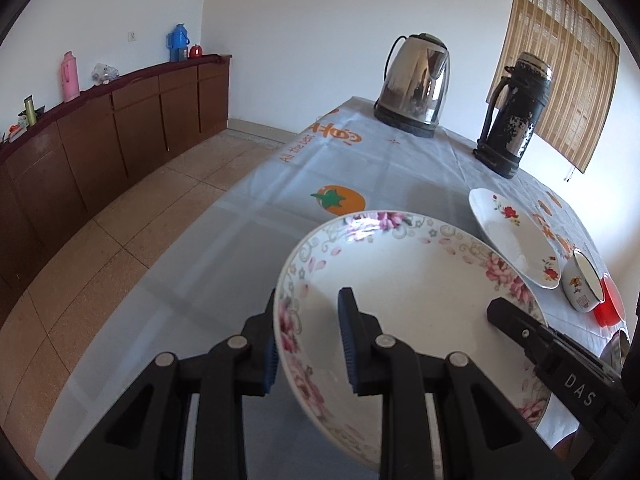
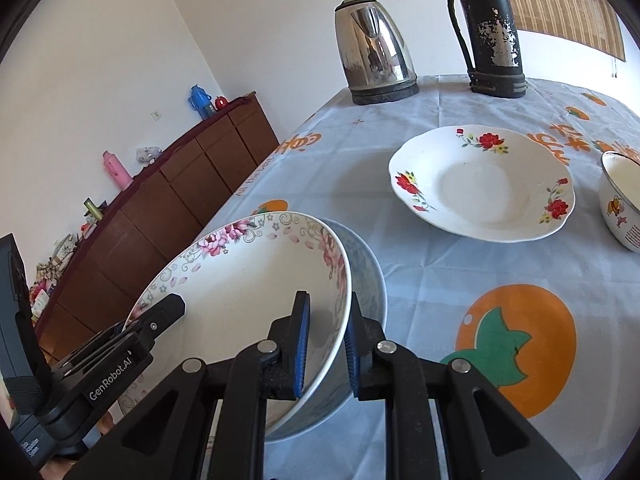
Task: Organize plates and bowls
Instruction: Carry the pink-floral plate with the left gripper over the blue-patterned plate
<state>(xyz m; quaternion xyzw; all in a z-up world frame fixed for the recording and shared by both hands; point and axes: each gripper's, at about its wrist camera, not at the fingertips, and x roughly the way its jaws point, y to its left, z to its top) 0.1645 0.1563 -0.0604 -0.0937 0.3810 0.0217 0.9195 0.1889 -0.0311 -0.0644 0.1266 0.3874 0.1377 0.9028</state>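
Note:
A pink-flowered plate (image 1: pixel 408 300) is held above the table by both grippers. My left gripper (image 1: pixel 308 344) is shut on its left rim. My right gripper (image 2: pixel 326 344) is shut on its right rim; the plate also shows in the right wrist view (image 2: pixel 248 280), tilted over a blue-patterned bowl (image 2: pixel 366 276) just beneath it. A white plate with red flowers (image 2: pixel 480 184) lies farther back on the table, also in the left wrist view (image 1: pixel 516 240). A small enamel bowl (image 1: pixel 582 284) stands to its right, also in the right wrist view (image 2: pixel 622 200).
A steel kettle (image 1: pixel 416 84) and a dark thermos (image 1: pixel 516 112) stand at the table's far end. A red cup (image 1: pixel 608 304) sits behind the enamel bowl. A brown cabinet (image 1: pixel 100 140) runs along the left wall. The table edge drops to a tiled floor on the left.

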